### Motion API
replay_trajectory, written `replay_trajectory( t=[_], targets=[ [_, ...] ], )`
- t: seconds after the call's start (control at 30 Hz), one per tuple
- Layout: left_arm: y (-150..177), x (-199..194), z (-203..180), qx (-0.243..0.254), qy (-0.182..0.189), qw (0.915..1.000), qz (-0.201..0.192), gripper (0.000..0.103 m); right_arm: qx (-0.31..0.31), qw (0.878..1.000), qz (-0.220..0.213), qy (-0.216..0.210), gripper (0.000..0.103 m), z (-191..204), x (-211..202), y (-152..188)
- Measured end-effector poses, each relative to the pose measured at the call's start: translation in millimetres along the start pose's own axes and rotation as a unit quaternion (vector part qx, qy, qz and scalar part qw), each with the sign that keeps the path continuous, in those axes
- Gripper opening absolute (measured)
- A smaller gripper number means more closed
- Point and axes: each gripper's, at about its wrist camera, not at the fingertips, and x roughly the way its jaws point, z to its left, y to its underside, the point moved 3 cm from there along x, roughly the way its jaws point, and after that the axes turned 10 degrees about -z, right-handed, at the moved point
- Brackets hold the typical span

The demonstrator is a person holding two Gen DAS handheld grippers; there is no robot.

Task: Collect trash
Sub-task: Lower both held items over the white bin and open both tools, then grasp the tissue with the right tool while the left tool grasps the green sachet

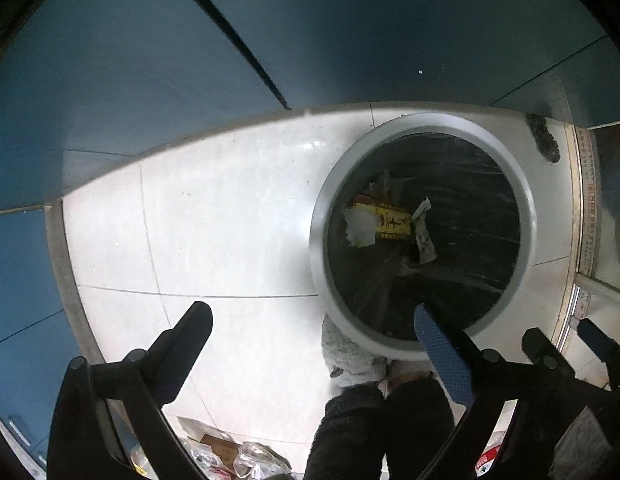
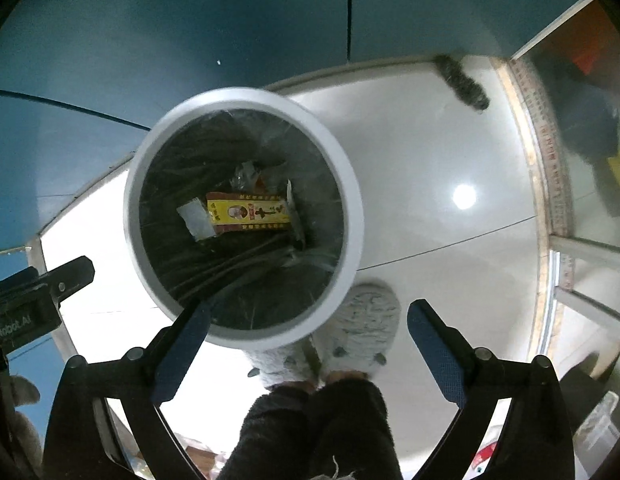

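Both tongs (image 1: 312, 322) (image 2: 308, 318) downward, agape above bin (image 2: 246, 98).

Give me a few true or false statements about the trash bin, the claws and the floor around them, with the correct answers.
1. The bin has a black liner. True.
2. The bin is empty. False: a yellow and red wrapper and other scraps lie at the bottom.
3. The left claw grips a wrapper. False: it is open with nothing between its fingers.
4. The right claw is open and empty. True.
5. More litter lies on the white floor tiles. True.
6. The person is barefoot. False: they wear fluffy grey slippers.
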Motion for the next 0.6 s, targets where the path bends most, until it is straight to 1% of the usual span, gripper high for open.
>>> replay_trajectory(
  t=[0.17,0.3,0.6],
  targets=[
    [8,-37,4,-0.010,0.001,0.9999,-0.009,0.103,-0.006,1.000,-0.015,0.010,0.100,4,-41,-1],
    [12,-72,6,-0.014,0.001,0.9997,-0.017,0.103,-0.016,0.999,-0.029,0.013,0.100,6,-83,-1],
    [27,-159,18,-0.020,0.019,0.9990,-0.035,0.103,-0.038,0.997,-0.063,0.021,0.100,17,-196,3]
  ],
)
